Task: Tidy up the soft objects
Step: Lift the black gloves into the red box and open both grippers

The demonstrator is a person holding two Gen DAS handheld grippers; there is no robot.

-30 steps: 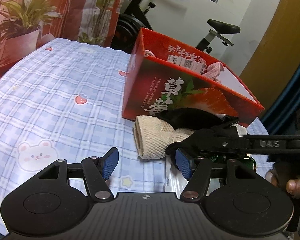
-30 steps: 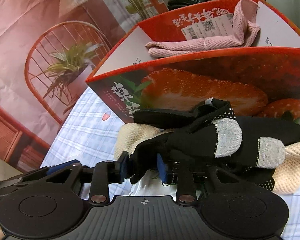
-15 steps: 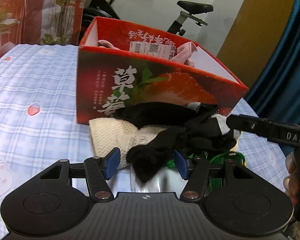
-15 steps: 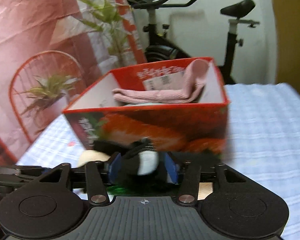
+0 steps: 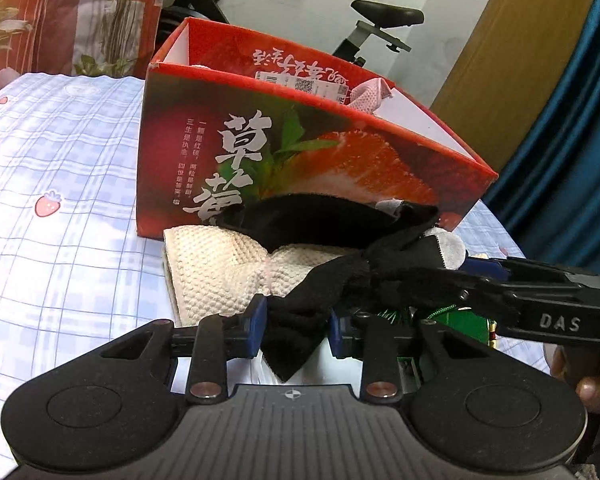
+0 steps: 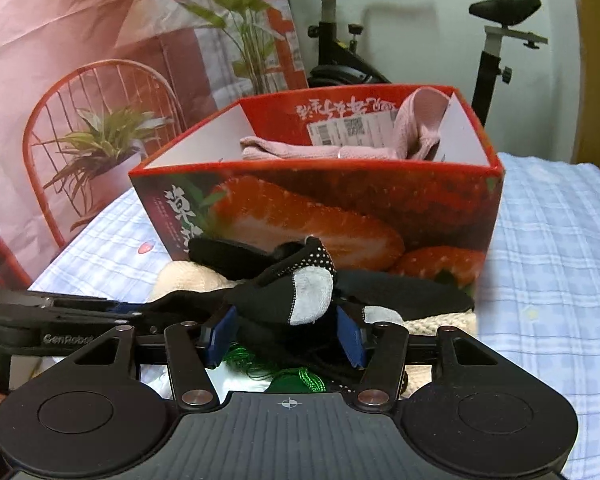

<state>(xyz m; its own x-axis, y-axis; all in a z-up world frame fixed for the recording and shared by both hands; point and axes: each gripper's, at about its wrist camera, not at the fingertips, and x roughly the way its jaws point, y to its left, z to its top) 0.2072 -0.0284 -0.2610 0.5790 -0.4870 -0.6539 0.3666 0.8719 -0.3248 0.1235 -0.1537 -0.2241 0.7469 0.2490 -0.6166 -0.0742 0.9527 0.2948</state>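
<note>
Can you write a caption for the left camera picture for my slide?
Left gripper pinches a black glove lying on a cream towel before the strawberry box.

Left wrist view: low over tablecloth [image 5: 60, 152], close, facing red strawberry box [image 5: 300, 168] from its left corner. Right wrist view: equally low and close, facing box [image 6: 340, 208] front-on. Shared: box, black glove pile [image 5: 340, 264] [image 6: 300, 292], exercise bike [image 6: 496, 40] behind.
</note>
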